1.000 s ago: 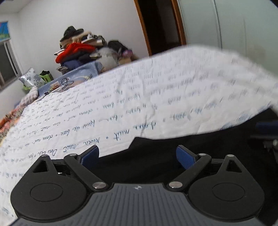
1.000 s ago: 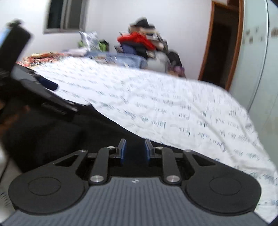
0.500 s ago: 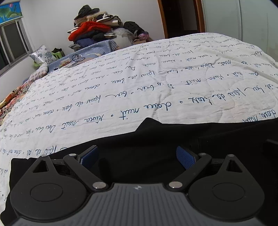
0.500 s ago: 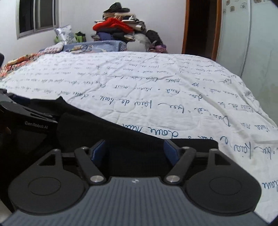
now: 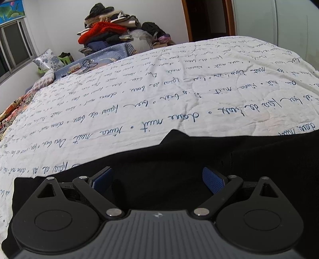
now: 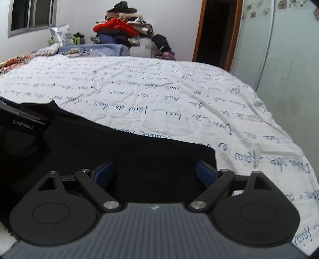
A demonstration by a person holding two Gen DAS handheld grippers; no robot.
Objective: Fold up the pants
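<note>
Both my grippers, left and right, hang spread wide and holding nothing above black pants lying on the script-printed quilt.

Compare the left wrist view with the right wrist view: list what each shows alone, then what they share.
Left only: a black cable on the blue cover, the pants' pointed bump.
Right only: the left gripper's body, the pants' right corner, the floral wall border.
Both: black pants on the quilt, the clothes pile, the doorway, an open gripper, left and right.
</note>
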